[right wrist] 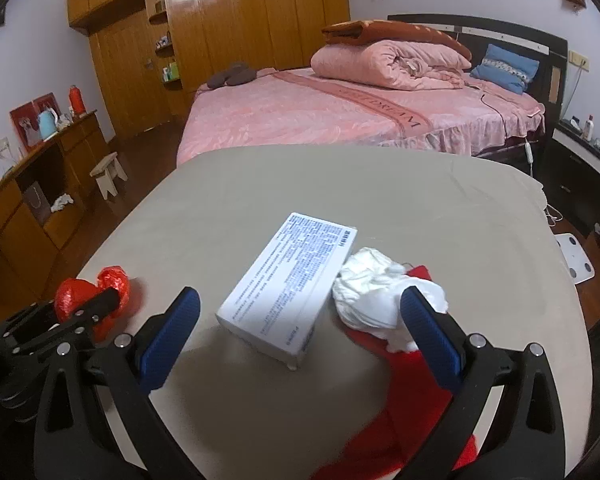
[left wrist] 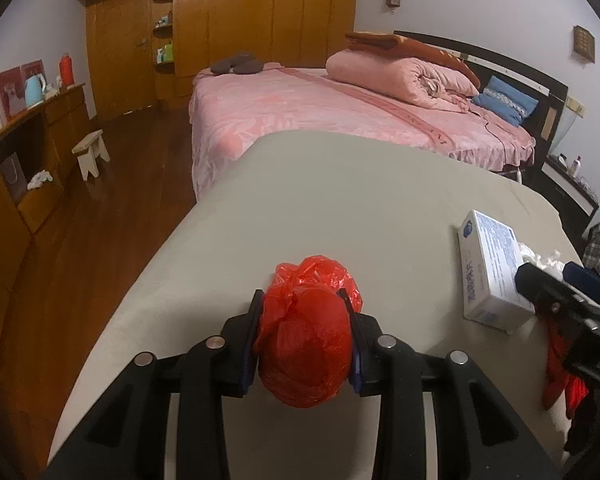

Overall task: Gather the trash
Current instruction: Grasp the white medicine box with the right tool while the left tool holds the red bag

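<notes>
My left gripper [left wrist: 302, 300] is shut on a crumpled red plastic bag wad [left wrist: 306, 336] over the beige table [left wrist: 340, 200]; the wad and gripper also show at the left of the right wrist view [right wrist: 88, 292]. My right gripper [right wrist: 300, 300] is open and empty, its blue pads [right wrist: 172, 336] wide apart just above the table. Between them lies a white printed box [right wrist: 292, 284], also seen in the left wrist view [left wrist: 490, 268]. A crumpled white tissue [right wrist: 376, 292] lies right of the box on a red plastic bag [right wrist: 404, 400].
The table's far edge meets a pink bed [right wrist: 320, 116] with a folded quilt [right wrist: 384, 62]. A wooden sideboard [left wrist: 24, 160] and a small stool [left wrist: 91, 152] stand at the left on the wood floor. A white scale [right wrist: 576, 260] lies on the floor at right.
</notes>
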Motion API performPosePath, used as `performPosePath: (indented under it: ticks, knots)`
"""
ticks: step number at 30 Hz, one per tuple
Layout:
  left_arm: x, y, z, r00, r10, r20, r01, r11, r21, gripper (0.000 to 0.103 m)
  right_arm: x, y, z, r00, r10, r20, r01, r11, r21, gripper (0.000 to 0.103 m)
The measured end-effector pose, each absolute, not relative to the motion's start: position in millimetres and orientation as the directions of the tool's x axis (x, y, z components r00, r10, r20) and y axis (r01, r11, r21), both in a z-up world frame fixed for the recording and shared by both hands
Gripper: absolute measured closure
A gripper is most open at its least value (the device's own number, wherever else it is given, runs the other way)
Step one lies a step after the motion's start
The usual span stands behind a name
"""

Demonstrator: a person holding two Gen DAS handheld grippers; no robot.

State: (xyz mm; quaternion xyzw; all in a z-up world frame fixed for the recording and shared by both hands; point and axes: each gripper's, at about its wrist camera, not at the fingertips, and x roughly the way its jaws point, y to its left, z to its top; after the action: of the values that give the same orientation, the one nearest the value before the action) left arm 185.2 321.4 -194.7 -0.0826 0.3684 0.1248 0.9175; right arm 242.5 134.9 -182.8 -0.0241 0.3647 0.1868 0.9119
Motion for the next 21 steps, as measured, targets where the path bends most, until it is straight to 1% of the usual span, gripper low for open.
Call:
performPosePath:
  ticks: [8, 13, 16, 18, 21]
  knots:
    - [183, 324, -197, 0.7, 0.161, -0.696, -0.288, 0.955, -0.068, 0.068, 247, 148, -194, 0.672, 0.272, -0.689, -0.356, 0.934, 0.022, 0.006]
    - [183, 327, -197, 0.699, 0.159, -0.697, -0.289, 0.955, -0.072, 0.068, 242, 137, -198, 0.663, 0.25, -0.705, -0.378, 0.925, -0.028, 0.006]
    - [183, 326, -196, 0.701, 0.164, -0.694, -0.287, 0.956, -0.064, 0.068, 240, 124, -198, 0.662, 0.246, -0.708, -0.367, 0.93, -0.019, 0.007]
    - [184, 324, -195, 0.702, 0.167, -0.693, -0.284, 0.957, -0.057, 0.068, 237, 114, -196, 0.657, 0.274, -0.702, -0.368, 0.929, 0.018, 0.007]
    - [184, 321, -194, 0.706, 0.169, -0.688, -0.28, 0.959, -0.051, 0.068, 232, 109, -191, 0.653, 0.306, -0.693, -0.378, 0.924, 0.052, 0.011]
